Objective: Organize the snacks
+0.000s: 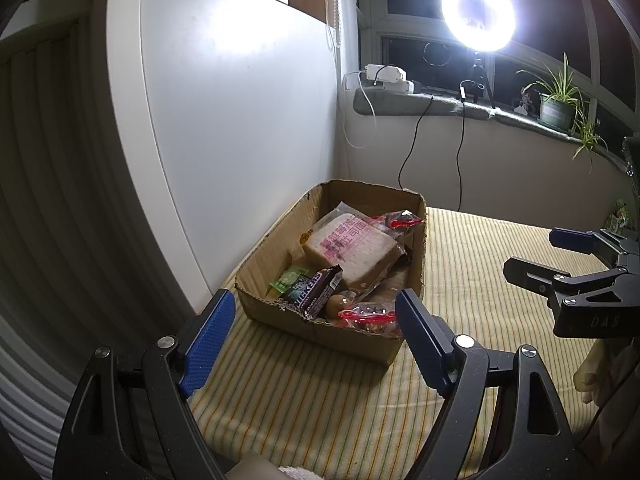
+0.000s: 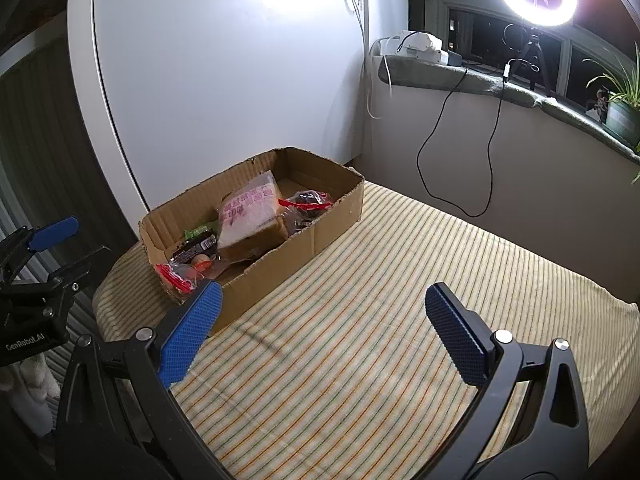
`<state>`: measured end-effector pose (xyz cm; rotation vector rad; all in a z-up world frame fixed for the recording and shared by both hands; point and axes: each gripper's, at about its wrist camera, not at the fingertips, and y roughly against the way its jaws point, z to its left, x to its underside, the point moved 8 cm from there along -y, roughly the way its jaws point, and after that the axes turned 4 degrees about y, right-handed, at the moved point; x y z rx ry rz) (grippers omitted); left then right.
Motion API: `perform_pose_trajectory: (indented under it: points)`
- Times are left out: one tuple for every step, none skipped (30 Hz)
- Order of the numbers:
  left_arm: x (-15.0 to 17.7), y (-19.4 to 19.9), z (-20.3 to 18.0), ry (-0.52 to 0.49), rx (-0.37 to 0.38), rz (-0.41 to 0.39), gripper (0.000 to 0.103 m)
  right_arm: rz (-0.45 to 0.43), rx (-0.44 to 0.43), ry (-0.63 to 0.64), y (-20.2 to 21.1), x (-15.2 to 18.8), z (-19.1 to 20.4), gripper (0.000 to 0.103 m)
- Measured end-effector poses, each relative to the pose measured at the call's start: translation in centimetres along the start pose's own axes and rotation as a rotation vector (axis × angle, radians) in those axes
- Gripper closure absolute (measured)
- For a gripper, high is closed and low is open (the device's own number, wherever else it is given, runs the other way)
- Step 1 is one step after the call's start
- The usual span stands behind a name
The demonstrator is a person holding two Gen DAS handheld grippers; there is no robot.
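Note:
A low cardboard box stands on the striped tablecloth by the white wall; it also shows in the right wrist view. In it lie a bagged bread loaf, a Snickers bar, a green packet, a small brown round snack and red-printed clear bags. My left gripper is open and empty just in front of the box. My right gripper is open and empty over bare cloth, to the right of the box.
The striped cloth covers the table. A white panel stands behind the box. A windowsill holds a ring light, chargers with hanging cables and a potted plant. The right gripper shows at the right edge of the left wrist view.

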<state>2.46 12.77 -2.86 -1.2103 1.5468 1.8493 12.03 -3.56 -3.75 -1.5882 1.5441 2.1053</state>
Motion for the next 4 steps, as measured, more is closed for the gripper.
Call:
perform_pose_trajectory:
  points:
    - [-0.01,0.02,-0.06,-0.005,-0.001,-0.002,0.021,0.000,0.000,-0.001,0.01,0.04,-0.10,0.000]
    - [0.00,-0.01,-0.09,-0.008,0.000,-0.003,0.021,0.001,0.000,-0.003,0.01,0.06,-0.14,0.000]
    - [0.03,-0.02,-0.16,-0.012,-0.002,-0.003,0.021,0.002,0.000,-0.004,-0.01,0.10,-0.23,0.000]
    - [0.08,-0.06,-0.19,-0.016,-0.007,-0.003,0.021,0.004,0.000,-0.006,-0.03,0.14,-0.33,0.000]
